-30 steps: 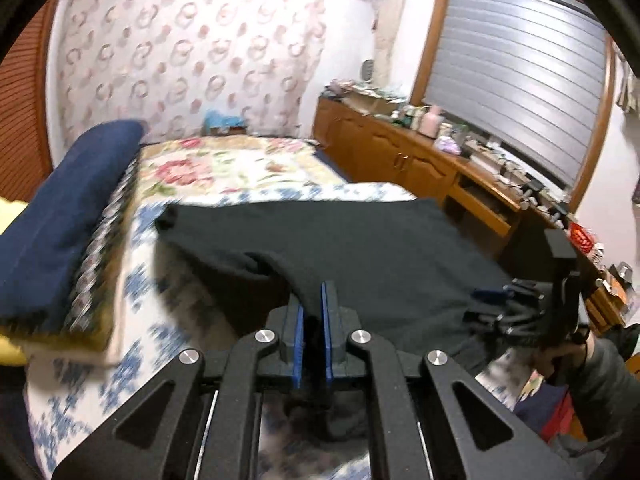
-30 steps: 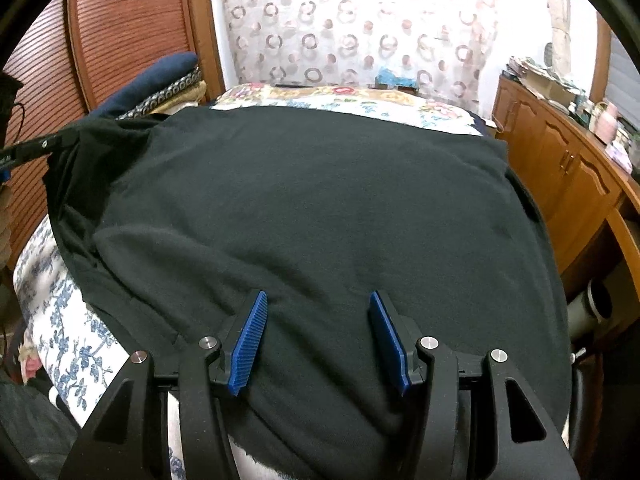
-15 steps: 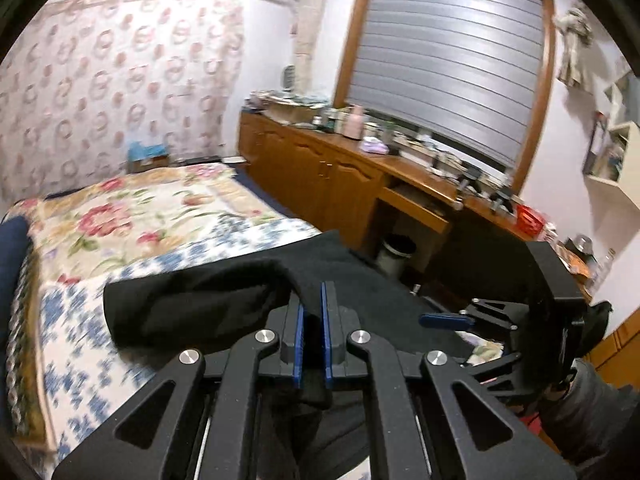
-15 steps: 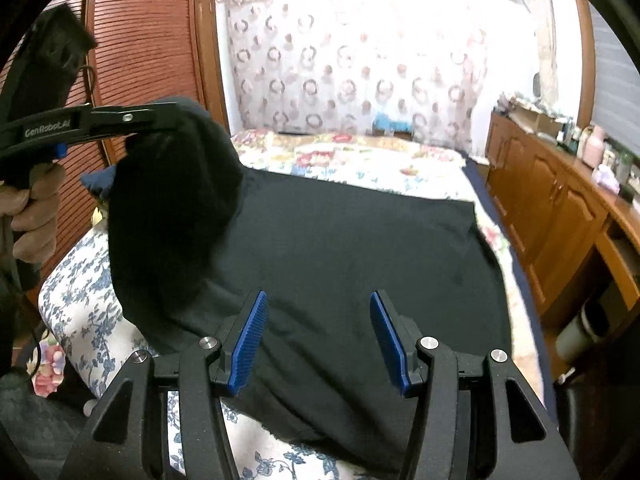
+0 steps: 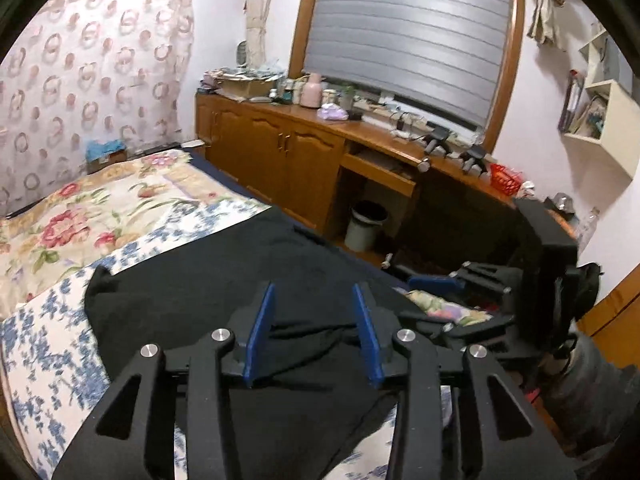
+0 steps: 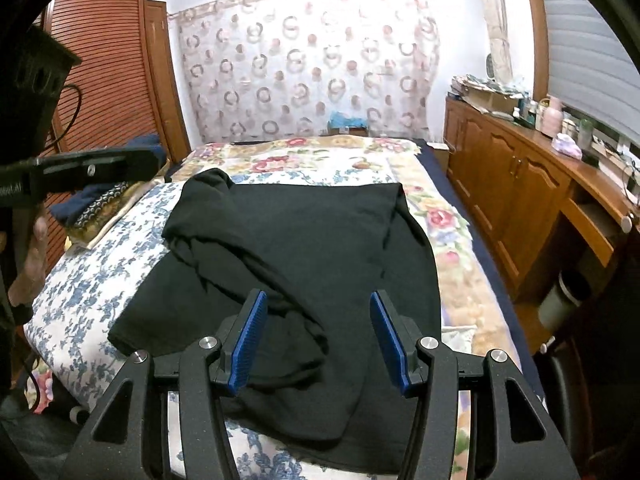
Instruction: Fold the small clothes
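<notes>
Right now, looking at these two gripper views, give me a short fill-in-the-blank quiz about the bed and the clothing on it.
1. The garment spread on the bed is ____ in colour.
2. The pads of the right gripper are coloured ____.
3. The left gripper, whose jaws have just been opening, holds ____ between them.
4. Under the desk stands a ____.

Missing words: black; blue; nothing; bin

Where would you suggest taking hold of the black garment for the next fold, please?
Probably the near hem of the black garment, at its bottom-left corner. It lies flat and bare on the floral bedsheet, so a low approach from the near-left side could pinch one edge. The sleeve folded across the middle is bunched, a poorer hold.
</notes>
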`<state>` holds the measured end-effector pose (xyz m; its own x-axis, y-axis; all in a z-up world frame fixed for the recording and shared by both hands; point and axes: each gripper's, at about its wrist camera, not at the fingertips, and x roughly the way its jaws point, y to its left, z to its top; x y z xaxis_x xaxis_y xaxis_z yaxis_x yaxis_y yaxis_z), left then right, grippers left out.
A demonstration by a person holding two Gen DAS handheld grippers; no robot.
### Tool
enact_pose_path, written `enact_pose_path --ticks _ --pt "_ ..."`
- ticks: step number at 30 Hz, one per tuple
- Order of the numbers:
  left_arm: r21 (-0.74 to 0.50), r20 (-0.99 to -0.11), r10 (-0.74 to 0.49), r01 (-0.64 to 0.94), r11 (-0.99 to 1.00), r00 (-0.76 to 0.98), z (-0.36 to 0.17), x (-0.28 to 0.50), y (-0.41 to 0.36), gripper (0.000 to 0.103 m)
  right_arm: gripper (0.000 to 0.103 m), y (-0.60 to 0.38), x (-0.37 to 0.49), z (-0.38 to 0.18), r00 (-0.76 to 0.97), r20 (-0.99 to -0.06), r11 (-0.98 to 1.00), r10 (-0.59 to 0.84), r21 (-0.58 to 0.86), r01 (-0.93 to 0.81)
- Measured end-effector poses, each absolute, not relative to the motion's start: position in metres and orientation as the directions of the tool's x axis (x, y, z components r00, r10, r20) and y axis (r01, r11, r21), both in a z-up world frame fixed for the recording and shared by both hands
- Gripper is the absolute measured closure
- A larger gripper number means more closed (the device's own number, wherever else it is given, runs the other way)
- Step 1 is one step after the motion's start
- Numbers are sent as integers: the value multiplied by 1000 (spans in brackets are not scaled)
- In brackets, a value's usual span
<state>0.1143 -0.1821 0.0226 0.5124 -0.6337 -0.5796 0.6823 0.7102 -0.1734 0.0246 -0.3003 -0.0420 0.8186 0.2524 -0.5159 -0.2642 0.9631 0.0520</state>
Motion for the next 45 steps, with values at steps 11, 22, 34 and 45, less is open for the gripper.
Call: enact_pose_path --ticks 11,22,34,45 --pt "-122 -609 -531 592 797 589 -7 107 -141 32 47 -275 59 -53 754 -595 943 279 22 -332" --pt "-165 -645 -447 458 874 620 -45 112 -89 31 63 -270 103 -60 658 -681 910 321 30 -413" --pt "-161 -643 -390 380 911 660 -50 106 -66 31 96 -293 54 -16 776 -539 920 327 -5 -391" --pt "-139 -595 -402 404 904 696 -27 91 -71 31 96 -324 18 -8 839 -481 955 254 -10 -295"
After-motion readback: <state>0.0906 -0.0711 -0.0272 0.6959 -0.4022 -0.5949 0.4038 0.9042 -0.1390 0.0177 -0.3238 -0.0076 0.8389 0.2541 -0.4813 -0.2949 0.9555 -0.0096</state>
